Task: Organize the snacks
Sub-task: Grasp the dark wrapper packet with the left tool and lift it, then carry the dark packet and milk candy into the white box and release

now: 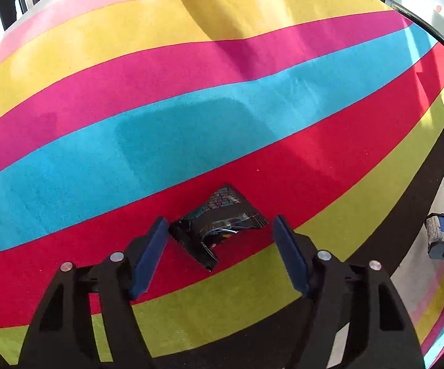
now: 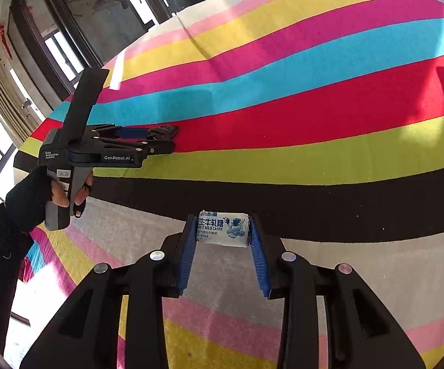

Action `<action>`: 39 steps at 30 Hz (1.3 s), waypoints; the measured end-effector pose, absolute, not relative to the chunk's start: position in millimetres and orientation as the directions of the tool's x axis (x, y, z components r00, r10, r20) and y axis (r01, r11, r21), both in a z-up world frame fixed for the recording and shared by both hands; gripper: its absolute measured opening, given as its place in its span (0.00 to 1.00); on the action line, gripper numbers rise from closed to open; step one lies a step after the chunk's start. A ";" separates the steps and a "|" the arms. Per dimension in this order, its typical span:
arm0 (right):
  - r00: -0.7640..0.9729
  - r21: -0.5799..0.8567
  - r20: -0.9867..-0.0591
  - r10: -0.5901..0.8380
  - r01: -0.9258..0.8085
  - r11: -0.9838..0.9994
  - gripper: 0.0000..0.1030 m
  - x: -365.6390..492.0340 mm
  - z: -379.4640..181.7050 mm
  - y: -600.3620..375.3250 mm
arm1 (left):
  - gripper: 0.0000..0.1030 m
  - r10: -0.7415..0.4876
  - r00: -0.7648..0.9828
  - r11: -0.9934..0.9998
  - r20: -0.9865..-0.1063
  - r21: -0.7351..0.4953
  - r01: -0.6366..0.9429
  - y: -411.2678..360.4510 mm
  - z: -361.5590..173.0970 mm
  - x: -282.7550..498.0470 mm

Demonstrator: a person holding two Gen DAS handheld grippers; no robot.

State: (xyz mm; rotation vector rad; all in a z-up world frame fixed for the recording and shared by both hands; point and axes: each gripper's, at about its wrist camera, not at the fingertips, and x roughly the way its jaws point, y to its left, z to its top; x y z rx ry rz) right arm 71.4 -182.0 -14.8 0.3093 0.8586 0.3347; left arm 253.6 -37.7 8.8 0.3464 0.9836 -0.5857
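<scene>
Striped cloth [image 1: 191, 141] in pink, yellow, magenta, blue, red, green and black bands fills the left wrist view, with sunlight and soft shadows lying across it; whether a table or a bed is covered cannot be told. A dark packet [image 1: 219, 224], crumpled and glossy, lies on the red band between the fingers of the left gripper [image 1: 220, 230]. The left blue pad [image 1: 149, 258] is seen at the packet's corner, while a gap is left between the right pad and the packet, so the fingers are judged released, only part-closed around it and not yet pressing. The packet is straddled this way, it is judged, so that it can be pinched across its width. At the right edge, the right gripper is glimpsed with a pale sweet between its pads.

Tall windows, curtains and a dark glass door are shown at the left of the right wrist view, beyond the same cloth. Between the fingers of the right gripper [image 2: 223, 230] a white candy [image 2: 222, 229], printed as milk candy, is clenched at both ends, held above the grey band near the black one. It is held crosswise, presumably so it can be carried and set down flat. Beyond the fingers to the left, the left gripper is seen in a gloved hand [image 2: 34, 196], tipped down to the dark packet on the red band.
</scene>
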 end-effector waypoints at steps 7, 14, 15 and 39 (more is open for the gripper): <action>0.610 0.396 -0.681 0.406 -0.160 0.904 0.34 70.9 -13.6 -181.3 | 0.22 -0.341 0.506 0.842 -0.792 -0.018 0.539 -38.0 13.6 201.6; 0.615 0.396 -0.680 0.401 -0.153 0.906 0.34 71.5 -13.2 -181.8 | 0.21 -0.385 0.506 0.835 -0.772 -0.058 0.548 -38.8 22.4 150.1; 0.614 0.394 -0.680 0.400 -0.153 0.906 0.34 71.7 -13.3 -181.6 | 0.22 -0.408 0.475 0.820 -0.780 -0.084 0.566 -42.5 22.1 145.2; 0.617 0.395 -0.677 0.401 -0.156 0.906 0.34 69.5 -12.7 -184.3 | 0.27 -0.335 0.607 0.870 -0.721 0.010 0.492 -45.4 24.3 86.8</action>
